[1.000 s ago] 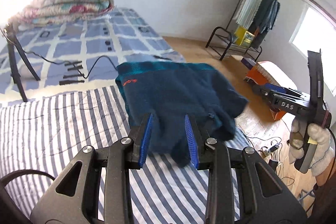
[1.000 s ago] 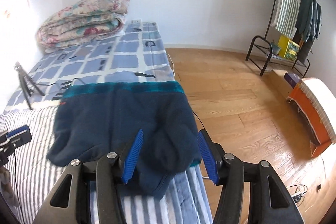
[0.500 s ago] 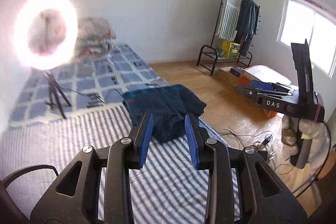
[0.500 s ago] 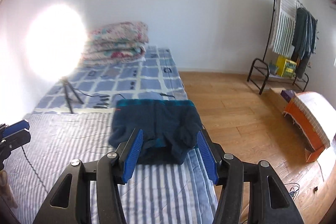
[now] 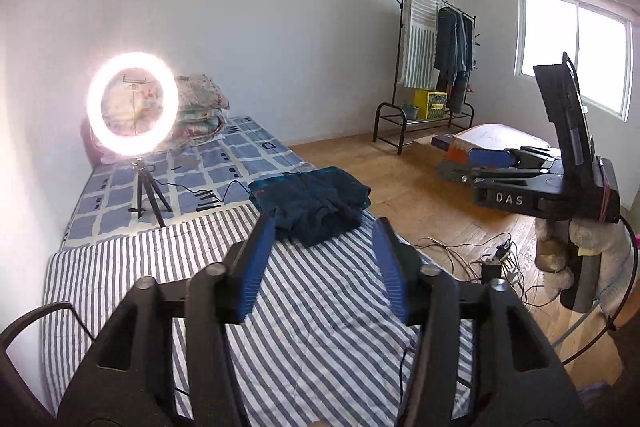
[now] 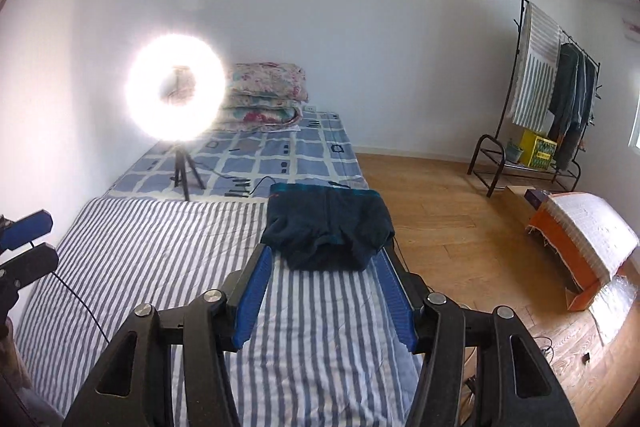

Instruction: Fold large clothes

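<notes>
A folded dark blue garment with a teal band lies on the striped sheet near the bed's right edge; it also shows in the right wrist view. My left gripper is open and empty, held back well above the bed. My right gripper is open and empty, also drawn back from the garment. The right gripper's body shows at the right of the left wrist view. The left gripper's blue pads peek in at the left edge of the right wrist view.
A lit ring light on a tripod stands on the checked blue sheet, with folded floral quilts behind. A clothes rack and an orange box stand on the wooden floor. Cables lie beside the bed.
Both grippers have pulled back and up from the folded garment, which now looks small and far. The left gripper's jaws have opened wider. The garment stays put.
</notes>
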Demonstrator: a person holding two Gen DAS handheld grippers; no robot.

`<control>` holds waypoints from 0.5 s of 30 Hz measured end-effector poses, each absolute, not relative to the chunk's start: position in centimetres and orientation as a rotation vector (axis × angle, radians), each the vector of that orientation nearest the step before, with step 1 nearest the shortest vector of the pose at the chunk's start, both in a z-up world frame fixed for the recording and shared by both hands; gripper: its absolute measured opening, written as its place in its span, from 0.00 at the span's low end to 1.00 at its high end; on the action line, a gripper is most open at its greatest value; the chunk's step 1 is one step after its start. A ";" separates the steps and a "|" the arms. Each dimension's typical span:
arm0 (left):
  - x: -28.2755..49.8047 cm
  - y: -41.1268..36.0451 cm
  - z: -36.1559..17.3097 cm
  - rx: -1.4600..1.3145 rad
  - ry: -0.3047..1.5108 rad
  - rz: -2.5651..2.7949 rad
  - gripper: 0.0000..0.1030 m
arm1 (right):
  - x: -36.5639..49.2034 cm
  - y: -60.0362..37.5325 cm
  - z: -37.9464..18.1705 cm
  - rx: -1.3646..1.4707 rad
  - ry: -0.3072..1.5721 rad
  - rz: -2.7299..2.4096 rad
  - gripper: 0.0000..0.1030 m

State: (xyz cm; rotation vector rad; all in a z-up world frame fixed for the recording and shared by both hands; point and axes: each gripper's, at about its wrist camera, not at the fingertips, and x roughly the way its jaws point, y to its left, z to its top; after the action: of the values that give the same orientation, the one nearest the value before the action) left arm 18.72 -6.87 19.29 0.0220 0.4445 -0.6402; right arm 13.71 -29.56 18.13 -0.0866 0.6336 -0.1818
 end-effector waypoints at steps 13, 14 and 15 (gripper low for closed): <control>13.0 -4.8 17.5 0.006 0.408 -0.608 0.92 | 7.7 -26.2 16.2 -0.053 0.562 -0.207 0.86; 13.0 -4.9 17.3 0.009 0.408 -0.607 0.95 | 7.5 -26.0 15.9 -0.054 0.561 -0.205 0.88; 12.9 -4.9 17.2 0.013 0.408 -0.608 0.95 | 7.4 -25.9 15.5 -0.054 0.560 -0.206 0.89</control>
State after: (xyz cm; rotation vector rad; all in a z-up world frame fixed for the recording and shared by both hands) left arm 12.95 -4.88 17.17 0.0130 0.4084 -0.6077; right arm 7.41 -25.90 15.53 -0.0544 0.5601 -0.2055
